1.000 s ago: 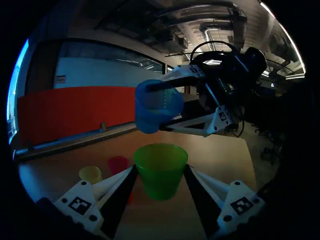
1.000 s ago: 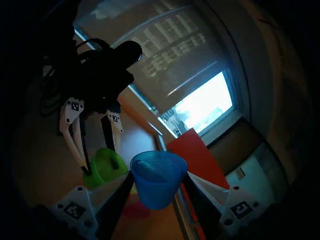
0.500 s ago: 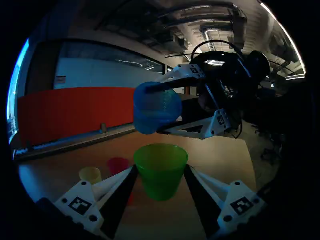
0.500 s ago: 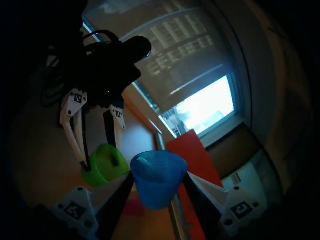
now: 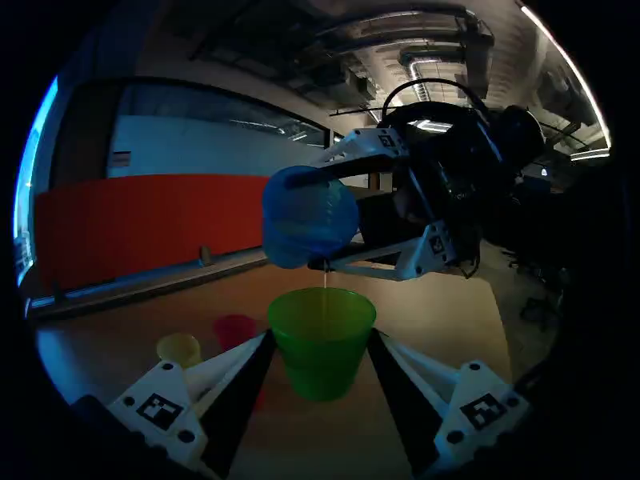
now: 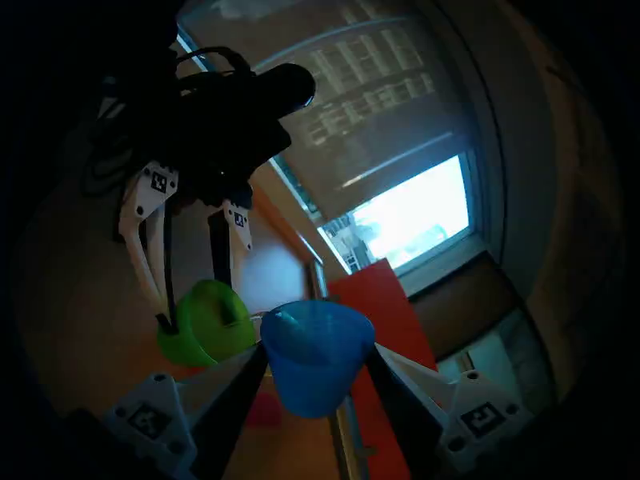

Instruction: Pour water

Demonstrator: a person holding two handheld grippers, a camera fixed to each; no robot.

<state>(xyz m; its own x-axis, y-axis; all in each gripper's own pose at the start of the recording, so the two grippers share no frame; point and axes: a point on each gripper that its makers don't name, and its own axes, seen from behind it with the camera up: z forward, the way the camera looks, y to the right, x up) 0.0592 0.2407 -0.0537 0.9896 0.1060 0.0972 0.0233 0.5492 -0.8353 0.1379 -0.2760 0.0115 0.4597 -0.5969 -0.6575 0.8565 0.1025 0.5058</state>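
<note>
Tilted blue cup above green cup, red cup and yellow cup beside, tabletop open opposite

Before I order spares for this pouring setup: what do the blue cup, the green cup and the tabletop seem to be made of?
Blue cup: likely thin translucent plastic, smooth; light glows through its wall.
Green cup: likely the same sort of plastic, semi-translucent, with a brightly lit rim.
Tabletop: wood or wood-look laminate, tan and smooth; the dim light leaves it open.
</note>
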